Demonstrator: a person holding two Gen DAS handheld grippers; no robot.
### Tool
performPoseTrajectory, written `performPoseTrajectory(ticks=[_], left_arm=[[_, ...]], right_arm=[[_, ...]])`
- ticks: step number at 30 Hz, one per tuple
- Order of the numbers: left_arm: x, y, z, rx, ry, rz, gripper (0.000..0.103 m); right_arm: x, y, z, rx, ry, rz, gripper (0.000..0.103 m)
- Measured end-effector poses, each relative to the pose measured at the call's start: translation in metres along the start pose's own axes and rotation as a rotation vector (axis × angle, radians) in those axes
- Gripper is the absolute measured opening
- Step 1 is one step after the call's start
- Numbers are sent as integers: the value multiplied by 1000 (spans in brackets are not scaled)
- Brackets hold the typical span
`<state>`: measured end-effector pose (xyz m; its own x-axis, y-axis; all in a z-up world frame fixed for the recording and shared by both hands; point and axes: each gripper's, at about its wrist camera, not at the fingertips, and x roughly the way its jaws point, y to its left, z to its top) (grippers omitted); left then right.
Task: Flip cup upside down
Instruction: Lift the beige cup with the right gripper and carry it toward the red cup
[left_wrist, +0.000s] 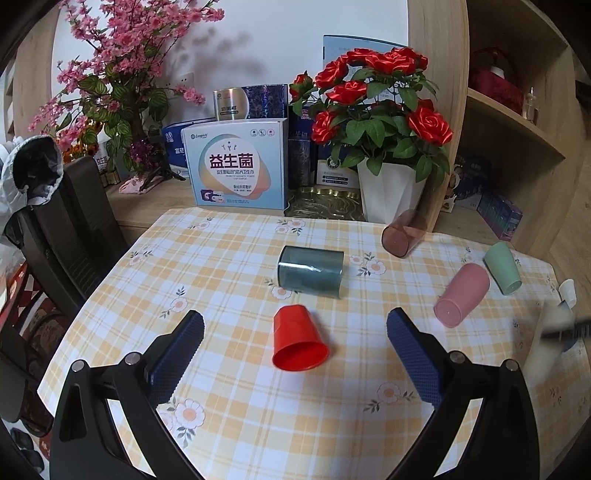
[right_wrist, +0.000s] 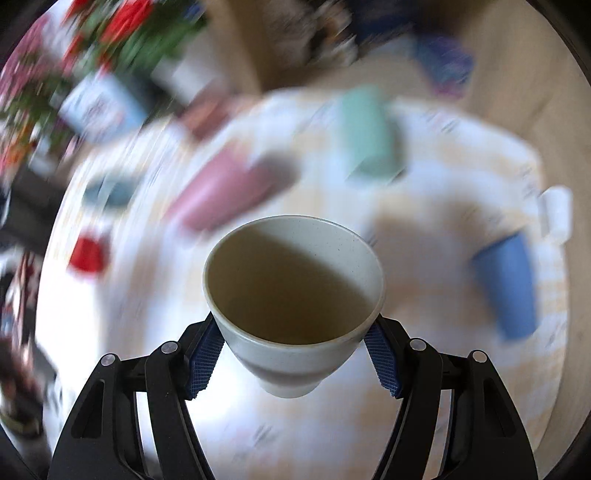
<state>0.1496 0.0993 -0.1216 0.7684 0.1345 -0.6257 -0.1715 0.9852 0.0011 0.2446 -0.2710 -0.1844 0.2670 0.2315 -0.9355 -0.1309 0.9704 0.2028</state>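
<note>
My right gripper is shut on a cream cup, held above the table with its open mouth facing the camera; the background is blurred by motion. In the left wrist view this cup shows blurred at the far right. My left gripper is open and empty, hovering over a red cup that lies on its side between its fingers, mouth toward me. A dark teal cup, a brown cup, a pink cup and a green cup also lie on their sides.
The checked tablecloth covers the table. A blue cup lies at the right. Behind stand a white box, a rose pot, pink blossoms and a shelf. A dark chair stands at the left.
</note>
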Motion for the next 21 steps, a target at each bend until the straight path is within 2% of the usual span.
performPoseTrajectory(ticks=[3, 6, 13, 21], left_arm=[[-3, 5, -6, 0, 5, 7, 97], [-6, 14, -12, -3, 11, 19, 97], [-6, 35, -21, -37, 34, 50, 97], [-5, 46, -25, -63, 48, 62, 97]], right_arm=[[21, 42, -34, -53, 134, 64, 67], [36, 77, -52, -80, 199, 125, 67], [56, 143, -59, -81, 238, 239, 67], [90, 174, -37, 6, 191, 266, 67]])
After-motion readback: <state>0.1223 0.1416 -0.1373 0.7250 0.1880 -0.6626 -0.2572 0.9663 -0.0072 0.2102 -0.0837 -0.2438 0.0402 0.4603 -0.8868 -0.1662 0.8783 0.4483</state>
